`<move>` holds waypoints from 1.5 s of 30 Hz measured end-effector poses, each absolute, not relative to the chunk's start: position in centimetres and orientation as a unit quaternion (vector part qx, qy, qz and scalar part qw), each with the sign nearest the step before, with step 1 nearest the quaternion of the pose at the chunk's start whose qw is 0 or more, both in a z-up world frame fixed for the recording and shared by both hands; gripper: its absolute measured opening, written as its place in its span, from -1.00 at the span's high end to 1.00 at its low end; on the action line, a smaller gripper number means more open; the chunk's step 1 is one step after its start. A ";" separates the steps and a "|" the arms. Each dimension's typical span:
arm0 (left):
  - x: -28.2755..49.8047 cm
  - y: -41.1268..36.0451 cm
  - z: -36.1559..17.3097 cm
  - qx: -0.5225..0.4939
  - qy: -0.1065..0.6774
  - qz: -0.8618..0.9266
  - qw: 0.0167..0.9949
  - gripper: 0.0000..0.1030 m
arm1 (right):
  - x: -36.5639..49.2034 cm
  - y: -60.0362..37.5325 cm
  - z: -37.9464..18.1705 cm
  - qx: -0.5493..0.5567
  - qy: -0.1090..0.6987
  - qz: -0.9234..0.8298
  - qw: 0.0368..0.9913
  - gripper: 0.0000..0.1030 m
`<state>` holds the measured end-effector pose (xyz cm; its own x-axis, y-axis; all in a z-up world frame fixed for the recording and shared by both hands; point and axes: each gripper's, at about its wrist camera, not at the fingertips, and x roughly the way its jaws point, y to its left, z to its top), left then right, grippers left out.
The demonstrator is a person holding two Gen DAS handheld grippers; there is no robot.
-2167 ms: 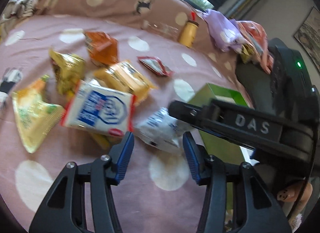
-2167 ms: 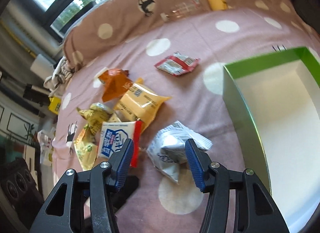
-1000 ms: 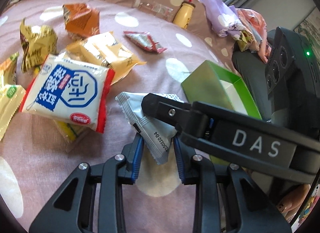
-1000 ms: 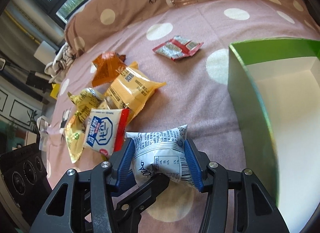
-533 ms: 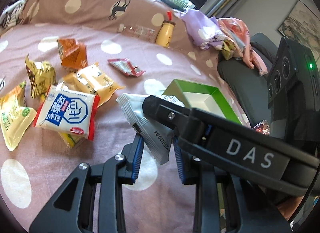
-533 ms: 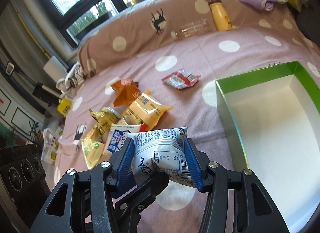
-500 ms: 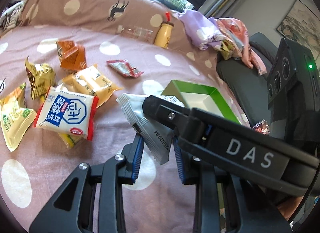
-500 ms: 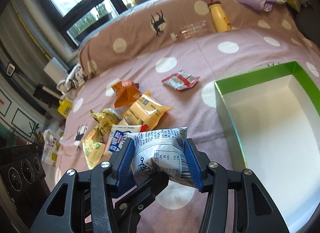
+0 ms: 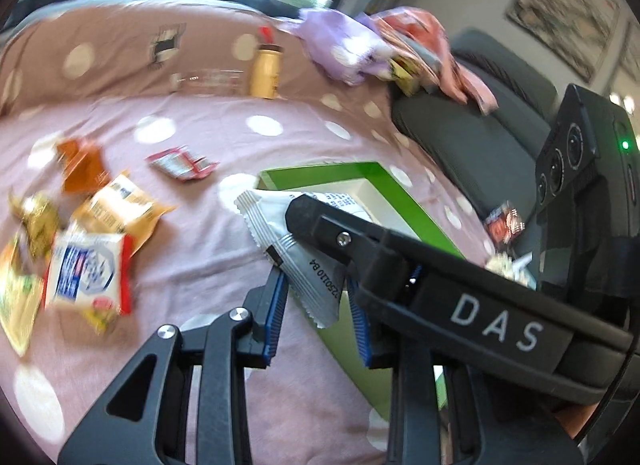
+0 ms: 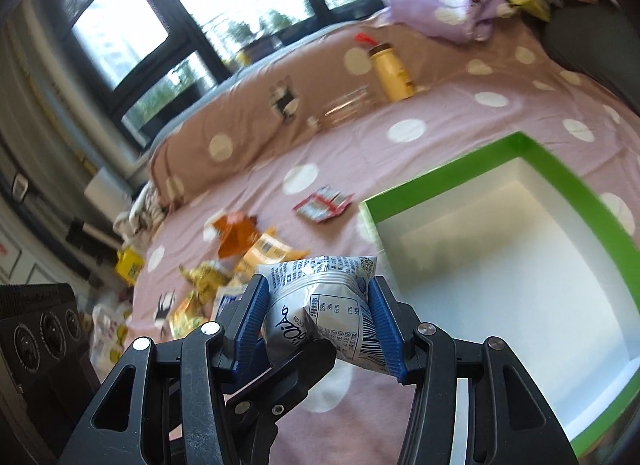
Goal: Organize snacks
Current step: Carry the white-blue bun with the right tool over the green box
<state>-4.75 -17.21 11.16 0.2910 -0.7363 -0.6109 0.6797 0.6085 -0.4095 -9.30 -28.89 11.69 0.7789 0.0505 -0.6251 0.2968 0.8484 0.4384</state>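
Note:
Both grippers hold one silver-white snack packet (image 9: 304, 265) in the air above the pink dotted bedspread. My left gripper (image 9: 316, 305) is shut on its lower edge. My right gripper (image 10: 320, 317) is shut on the packet (image 10: 324, 305) across its width, and its black body crosses the left wrist view. A green box (image 10: 560, 169) with a white empty inside lies just right of the packet; it also shows in the left wrist view (image 9: 396, 189). Several other snack packets (image 9: 88, 273) lie on the bed to the left.
A small red packet (image 10: 322, 203) lies beyond the box. A yellow bottle (image 10: 390, 73) and a clear bottle (image 10: 348, 105) rest by the brown pillow. Purple and pink clothes (image 9: 348, 49) lie on a dark chair (image 9: 480, 145) at the right.
Both grippers closed on the silver packet and lifted it off the bed. It has since moved up and to the right, toward the green box.

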 end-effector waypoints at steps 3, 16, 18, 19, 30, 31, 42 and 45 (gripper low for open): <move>-5.1 -19.7 12.0 0.005 0.389 -0.460 0.798 0.43 | -10.4 -31.1 11.9 0.297 0.303 -0.083 0.902 -0.05; -5.6 -25.1 10.3 0.040 0.400 -0.504 0.765 0.43 | -12.4 -36.5 10.0 0.366 0.306 -0.136 0.868 -0.05; -5.7 -25.4 10.0 0.037 0.403 -0.506 0.761 0.42 | -12.5 -36.7 9.8 0.366 0.312 -0.141 0.866 -0.06; -5.7 -25.5 9.9 0.036 0.405 -0.507 0.760 0.42 | -12.5 -36.8 9.7 0.366 0.316 -0.144 0.863 -0.06; -6.7 -26.7 9.0 0.034 0.415 -0.513 0.751 0.43 | -13.2 -38.7 8.1 0.402 0.332 -0.151 0.840 -0.06; -6.7 -26.8 9.0 0.034 0.416 -0.512 0.751 0.43 | -13.2 -38.8 8.0 0.403 0.333 -0.152 0.839 -0.06; -6.8 -26.9 8.1 0.031 0.425 -0.515 0.744 0.45 | -13.2 -39.4 7.1 0.423 0.350 -0.165 0.819 -0.06; -6.6 -26.8 8.1 0.023 0.426 -0.516 0.743 0.46 | -13.3 -39.5 7.1 0.418 0.349 -0.186 0.818 -0.06</move>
<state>-6.59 -26.75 8.10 0.1045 -0.7465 -0.6571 0.7858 0.4670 -0.4055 -13.32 -39.48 7.07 0.6872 -0.0120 -0.7264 0.5954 0.5823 0.5536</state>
